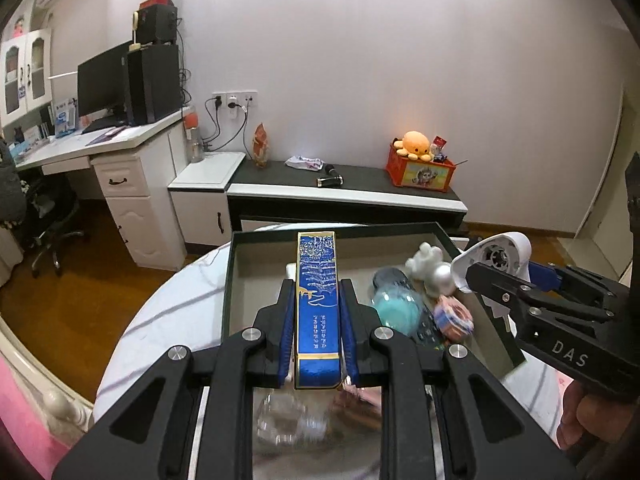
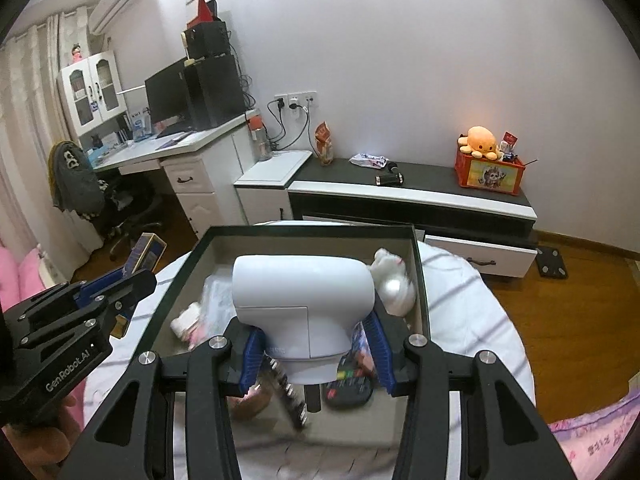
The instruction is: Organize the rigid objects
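Note:
My left gripper [image 1: 316, 300] is shut on a long blue and gold box [image 1: 317, 312], held above the near left part of a dark-rimmed open storage box [image 1: 230, 276]. My right gripper [image 2: 314, 340] is shut on a white hair-dryer-like device [image 2: 304, 304], held over the same storage box [image 2: 176, 280]. The right gripper shows in the left wrist view [image 1: 520, 292] at the box's right wall. The left gripper shows in the right wrist view [image 2: 116, 284] left of the box, with the blue box [image 2: 145, 254] in it.
In the storage box lie a white figurine [image 1: 430, 266], a teal bottle [image 1: 396, 300], a tape roll [image 1: 454, 316] and a remote [image 2: 348, 384]. The box rests on a round white table [image 1: 160, 320]. A low black cabinet [image 1: 344, 192] stands behind.

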